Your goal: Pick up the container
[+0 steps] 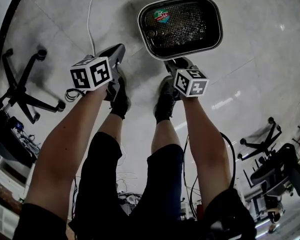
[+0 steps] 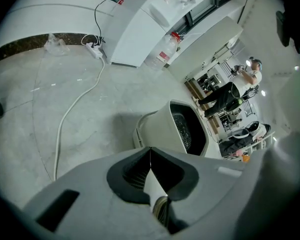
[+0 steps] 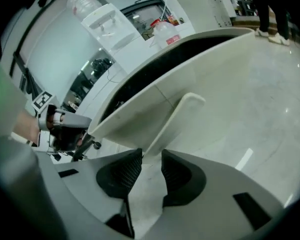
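The container (image 1: 216, 19) is a white bin with a dark mesh inside, standing on the floor ahead of the person's feet. My right gripper (image 1: 177, 63) is at its near rim. In the right gripper view the bin's white wall (image 3: 155, 99) fills the middle, and its handle bar (image 3: 177, 114) runs down between the pads of the right gripper (image 3: 151, 156), filling the gap. My left gripper (image 1: 119, 49) hangs left of the bin, apart from it. Its jaws (image 2: 150, 151) are shut with nothing in them, and the container (image 2: 165, 126) lies just beyond them.
A white cable (image 1: 91, 14) runs across the pale floor left of the bin. Office chair bases stand at the left (image 1: 25, 84) and lower right (image 1: 262, 141). The person's shoes (image 1: 121, 99) are just behind the bin. A water jug (image 2: 165, 49) and a distant person (image 2: 250, 74) are by the far wall.
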The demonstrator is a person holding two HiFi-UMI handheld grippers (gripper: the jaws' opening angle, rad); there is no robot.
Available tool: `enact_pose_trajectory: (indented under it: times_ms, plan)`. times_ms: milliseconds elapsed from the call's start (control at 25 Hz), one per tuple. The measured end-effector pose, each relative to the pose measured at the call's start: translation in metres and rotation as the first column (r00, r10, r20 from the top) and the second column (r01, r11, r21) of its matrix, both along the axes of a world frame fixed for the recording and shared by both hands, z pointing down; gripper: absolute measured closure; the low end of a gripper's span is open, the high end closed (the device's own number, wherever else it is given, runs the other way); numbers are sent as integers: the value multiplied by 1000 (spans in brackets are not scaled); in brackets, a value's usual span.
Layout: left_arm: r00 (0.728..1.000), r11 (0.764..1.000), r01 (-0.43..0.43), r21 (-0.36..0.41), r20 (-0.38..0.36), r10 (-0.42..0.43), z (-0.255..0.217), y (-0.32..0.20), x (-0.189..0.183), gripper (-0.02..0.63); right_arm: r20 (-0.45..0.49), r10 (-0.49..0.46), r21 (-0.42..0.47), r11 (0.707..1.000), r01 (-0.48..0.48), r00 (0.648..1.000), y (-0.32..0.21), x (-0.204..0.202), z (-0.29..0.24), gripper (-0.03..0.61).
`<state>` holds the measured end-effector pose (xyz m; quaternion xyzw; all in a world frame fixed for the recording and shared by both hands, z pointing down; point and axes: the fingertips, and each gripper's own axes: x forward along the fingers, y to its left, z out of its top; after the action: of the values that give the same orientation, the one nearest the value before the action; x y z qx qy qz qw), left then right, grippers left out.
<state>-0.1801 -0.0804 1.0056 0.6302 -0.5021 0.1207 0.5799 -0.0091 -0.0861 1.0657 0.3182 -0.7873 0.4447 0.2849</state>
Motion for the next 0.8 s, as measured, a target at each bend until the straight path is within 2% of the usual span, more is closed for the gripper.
enact_pose_trajectory:
  times_ms: [240, 320, 440, 480, 560, 640, 680, 800]
  plan:
    - [999, 1000, 19, -11, 29, -19, -7, 5, -12, 603, 145, 109, -86, 992, -97, 983, 12, -7, -27, 462]
    - [1000, 1000, 25, -4, 10, -25, -13, 4, -11, 601, 189, 159, -123, 983, -137, 969, 14, -8, -39, 462]
    - [998, 999, 40, 34, -41, -38, -24, -4, -11, 600, 230, 195, -143, 976, -165, 953, 16, -9, -55, 505]
    - [998, 998, 39, 51, -53, -36, -28, -7, -9, 600, 238, 190, -137, 977, -161, 953, 16, -10, -60, 569]
    - [997, 998, 22, 64, -78, -17, -30, -11, -3, 584, 247, 180, -132, 980, -151, 952, 16, -13, -67, 569]
    - [996, 999, -14, 51, -91, 18, -24, -9, 6, 517, 239, 172, -144, 980, -140, 956, 18, -15, -65, 569]
    - [995, 998, -35, 43, -87, 39, -21, -8, 9, 505, 232, 165, -148, 980, -133, 959, 20, -15, -63, 569]
    - [995, 996, -74, 52, -70, 77, -16, -7, 12, 505, 178, 123, -134, 986, -99, 976, 24, -9, -47, 568]
